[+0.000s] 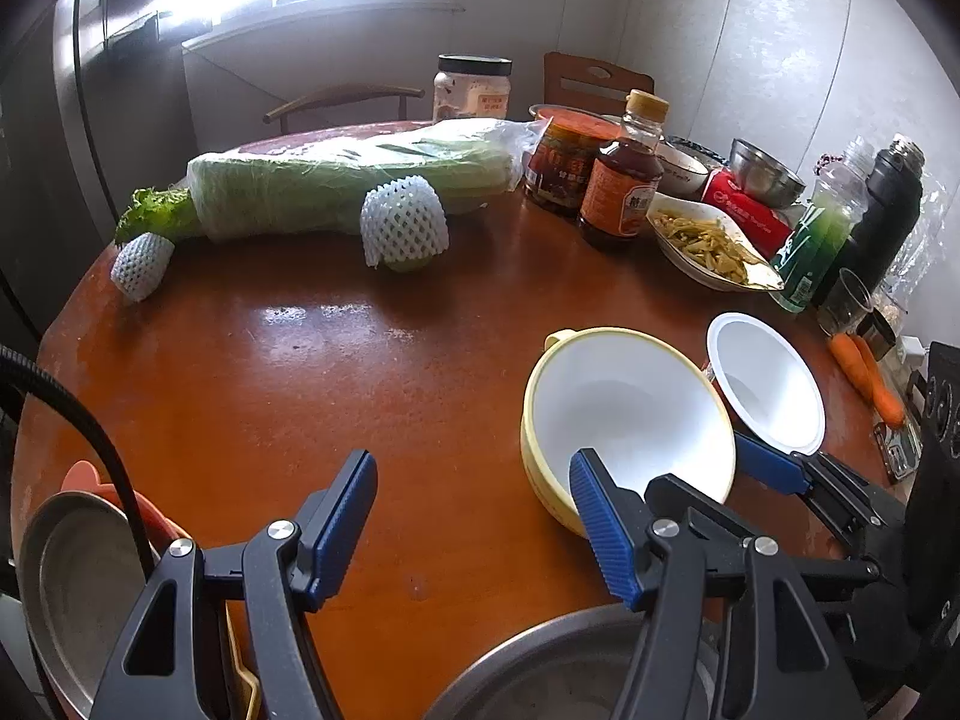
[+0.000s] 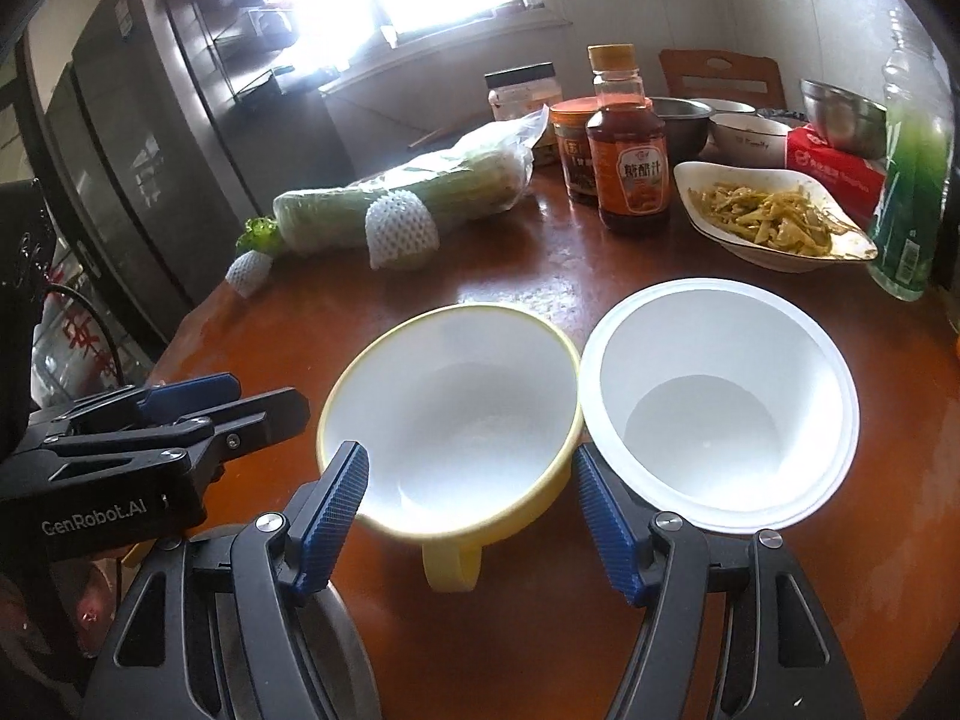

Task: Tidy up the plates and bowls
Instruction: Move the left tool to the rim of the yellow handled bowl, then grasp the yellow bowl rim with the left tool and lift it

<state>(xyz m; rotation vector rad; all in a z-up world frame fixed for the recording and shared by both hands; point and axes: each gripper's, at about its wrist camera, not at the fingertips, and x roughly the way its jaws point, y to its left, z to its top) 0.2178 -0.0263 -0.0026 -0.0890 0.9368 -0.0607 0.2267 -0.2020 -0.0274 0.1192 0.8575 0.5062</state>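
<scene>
Through the left wrist camera, my left gripper [image 1: 474, 531] stands open with nothing between its pads, only bare brown table [image 1: 300, 372] ahead of the gap. The yellow bowl [image 1: 624, 420] sits just beyond and outside the right-hand finger, and the white bowl [image 1: 765, 384] lies further out on that side, touching or nearly touching it; I cannot tell which. A steel dish [image 1: 78, 588] rests outside the left-hand finger and a steel rim [image 1: 540, 660] shows below the jaws. Through the right wrist camera, my right gripper [image 2: 471, 519] is also open and grips nothing; the yellow bowl [image 2: 450, 420] sits ahead of the gap, its near rim and handle about between the fingertips, while the white bowl [image 2: 720, 408] lies just outside the right-hand finger. The left gripper [image 2: 198, 399] hangs off to the left side. My worry: the right-hand finger is crowded between the two rims, so closing could nudge the white bowl or pinch both. A glazed rim may also slip from the pads.
</scene>
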